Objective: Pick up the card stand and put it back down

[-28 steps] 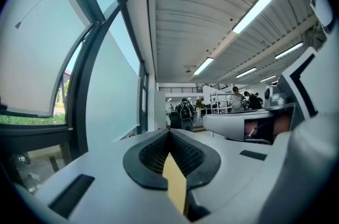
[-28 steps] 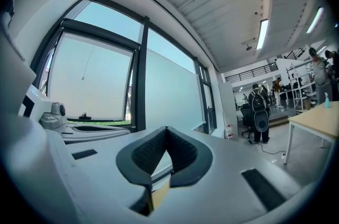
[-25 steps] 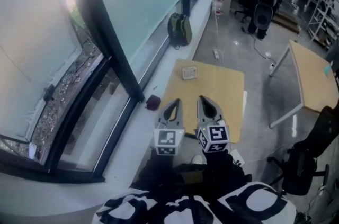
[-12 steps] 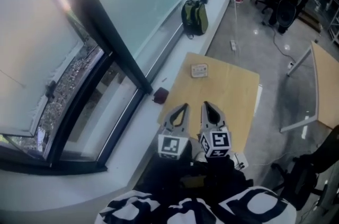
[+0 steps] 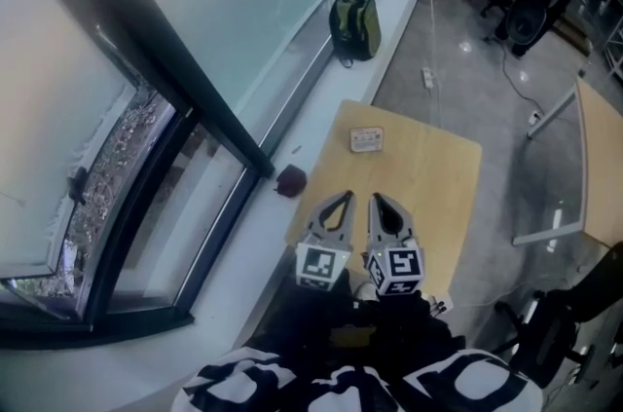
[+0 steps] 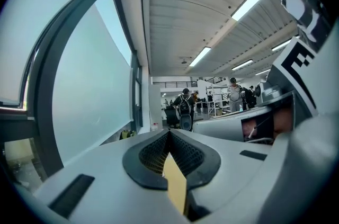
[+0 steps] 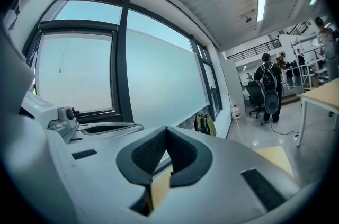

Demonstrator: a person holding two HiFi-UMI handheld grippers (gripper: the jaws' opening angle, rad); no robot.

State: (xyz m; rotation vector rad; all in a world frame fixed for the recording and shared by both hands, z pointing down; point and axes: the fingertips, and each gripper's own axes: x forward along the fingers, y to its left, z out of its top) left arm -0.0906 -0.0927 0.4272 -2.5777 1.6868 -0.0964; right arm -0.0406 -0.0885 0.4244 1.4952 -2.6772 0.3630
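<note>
Not yet started: card stand (image 5: 367, 139) sits at far end of table (image 5: 443, 196), well apart from left gripper (image 5: 334, 210) and right gripper (image 5: 386, 213), both pressed together and empty.

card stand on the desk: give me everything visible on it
The card stand is a small, pale, roughly rectangular piece with faint darker marks on top; material and finer parts are too small to tell. It sits on the light wooden table, near the far edge toward its left corner. Only the table touches it; the left gripper and right gripper are well short of it.
</note>
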